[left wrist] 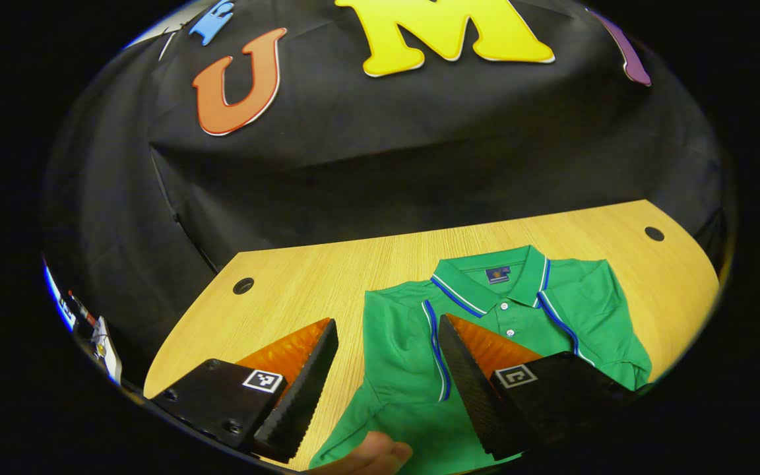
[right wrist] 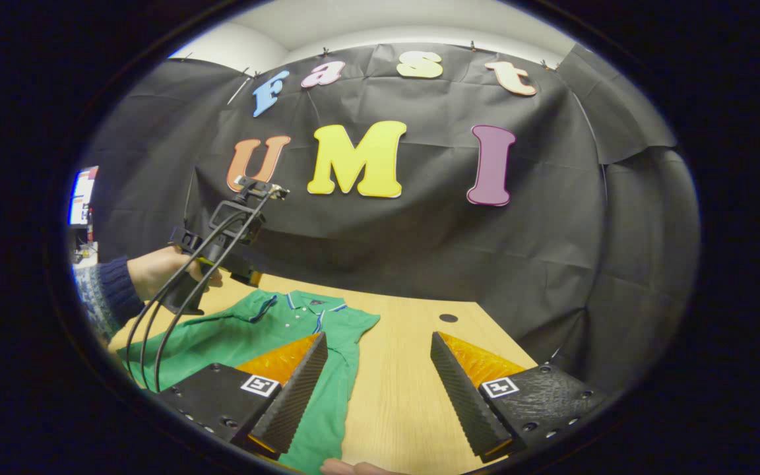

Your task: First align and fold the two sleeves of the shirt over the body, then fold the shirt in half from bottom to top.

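- The green shirt [left wrist: 518, 330] lies flat on the wooden table [left wrist: 327, 270]; its bottom is cut off.
- The left gripper [left wrist: 386, 336] hangs wide apart over the shirt, holding nothing.
- The right gripper [right wrist: 377, 353] is wide too, by the shirt's edge.

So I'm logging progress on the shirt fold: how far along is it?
Both sleeves already lie folded over the green shirt. Nothing is in hand: left gripper and right gripper are both open above it. The bottom-to-top fold is left.

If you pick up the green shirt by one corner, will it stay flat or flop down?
The green shirt probably flops: it lies wrinkled and folded on the table. It looks thin, so likely light.
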Motion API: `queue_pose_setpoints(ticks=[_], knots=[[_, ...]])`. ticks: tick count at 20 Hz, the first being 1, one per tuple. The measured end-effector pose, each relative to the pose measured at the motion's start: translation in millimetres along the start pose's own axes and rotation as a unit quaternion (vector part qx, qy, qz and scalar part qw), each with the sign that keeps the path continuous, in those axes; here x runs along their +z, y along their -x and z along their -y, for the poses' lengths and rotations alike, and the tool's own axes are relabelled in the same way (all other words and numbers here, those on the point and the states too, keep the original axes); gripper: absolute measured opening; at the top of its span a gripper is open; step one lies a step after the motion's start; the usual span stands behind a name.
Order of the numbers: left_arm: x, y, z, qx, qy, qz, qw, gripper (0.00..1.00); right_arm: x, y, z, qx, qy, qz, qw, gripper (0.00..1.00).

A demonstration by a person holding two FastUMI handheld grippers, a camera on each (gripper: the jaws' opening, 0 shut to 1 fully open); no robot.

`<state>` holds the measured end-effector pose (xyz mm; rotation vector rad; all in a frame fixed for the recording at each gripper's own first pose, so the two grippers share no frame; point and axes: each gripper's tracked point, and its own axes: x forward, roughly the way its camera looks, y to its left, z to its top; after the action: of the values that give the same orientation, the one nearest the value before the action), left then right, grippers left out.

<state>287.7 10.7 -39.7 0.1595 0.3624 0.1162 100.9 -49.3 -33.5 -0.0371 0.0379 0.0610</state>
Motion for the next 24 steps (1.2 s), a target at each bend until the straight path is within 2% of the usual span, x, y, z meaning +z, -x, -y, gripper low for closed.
queue_pose_setpoints(ticks=[3,8,12,18,24], knots=[[2,41,-17,-0.01,0.021,0.041,0.999,1.0,7,9,-9,0.005,0.002,0.009,1.0,0.96],[-1,123,-56,-0.017,0.057,0.129,0.99,1.0,15,34,-34,0.019,0.017,0.023,0.999,0.95],[-23,181,-83,-0.008,0.052,0.156,0.986,1.0,29,64,-39,0.001,0.026,0.046,0.999,0.95],[-66,247,-91,-0.014,0.039,0.172,0.984,1.0,40,112,-33,-0.024,0.008,0.061,0.998,0.95],[-86,286,-94,-0.021,0.042,0.187,0.981,1.0,36,131,-26,-0.034,-0.012,0.061,0.997,0.95]])
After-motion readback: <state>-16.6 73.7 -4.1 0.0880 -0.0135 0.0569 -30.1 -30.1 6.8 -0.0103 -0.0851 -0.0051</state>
